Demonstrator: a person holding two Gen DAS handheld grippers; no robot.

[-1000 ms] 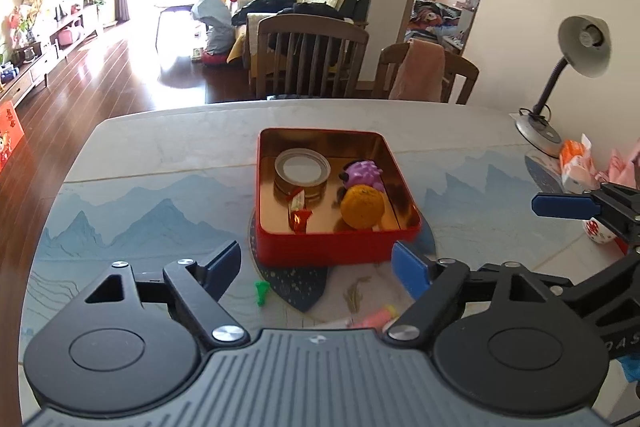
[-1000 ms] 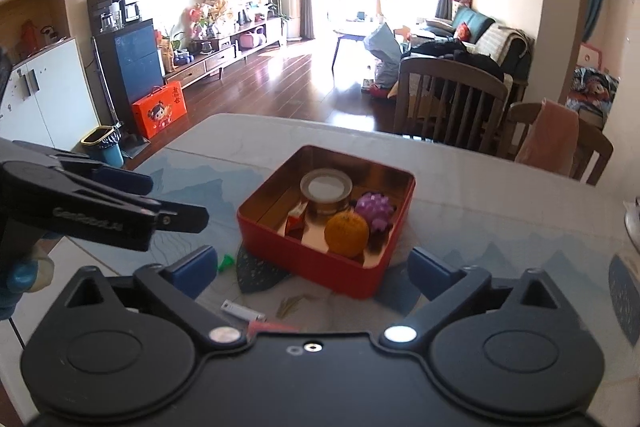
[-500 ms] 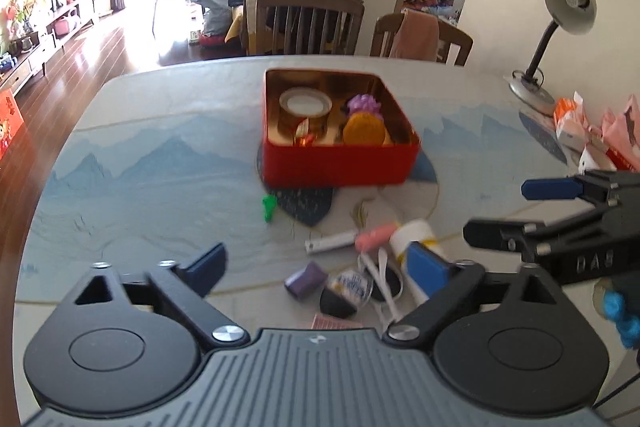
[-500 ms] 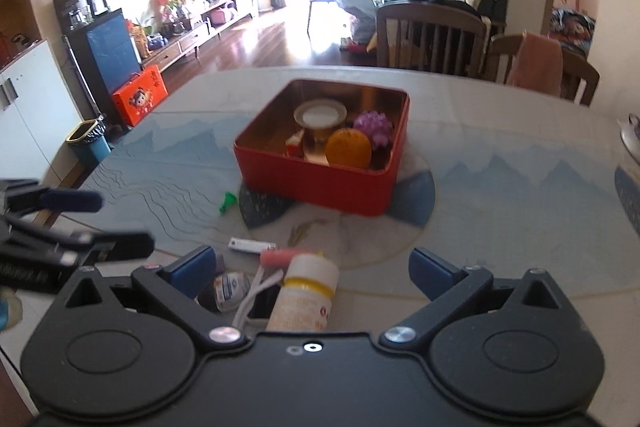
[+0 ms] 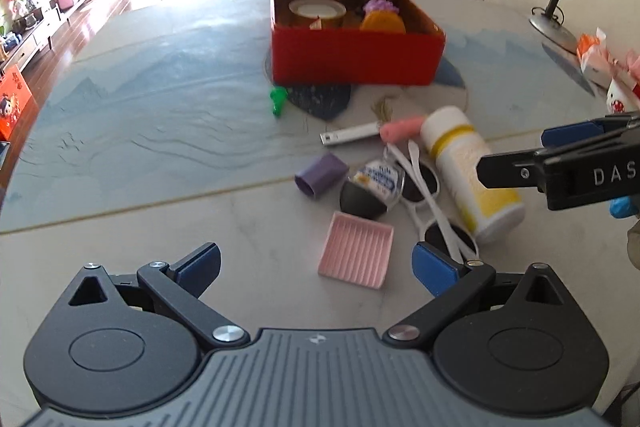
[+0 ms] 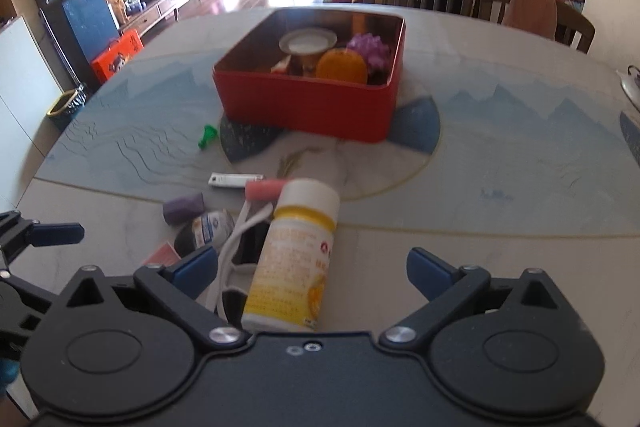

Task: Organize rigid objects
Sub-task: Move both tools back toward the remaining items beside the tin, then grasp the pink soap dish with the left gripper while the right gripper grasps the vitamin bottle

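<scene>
Red tin (image 5: 352,61) on the table (image 5: 140,131), holding a white-lidded jar (image 5: 317,10), an orange ball (image 5: 383,23) and a purple item, possibly a toy. Nearer, loose clutter: bottle (image 6: 294,259) lying flat, sunglasses (image 5: 424,187), pink tray (image 5: 356,250), purple cap (image 5: 321,174). Left gripper (image 5: 316,265) and right gripper (image 6: 312,269) both spread wide, empty.
</scene>
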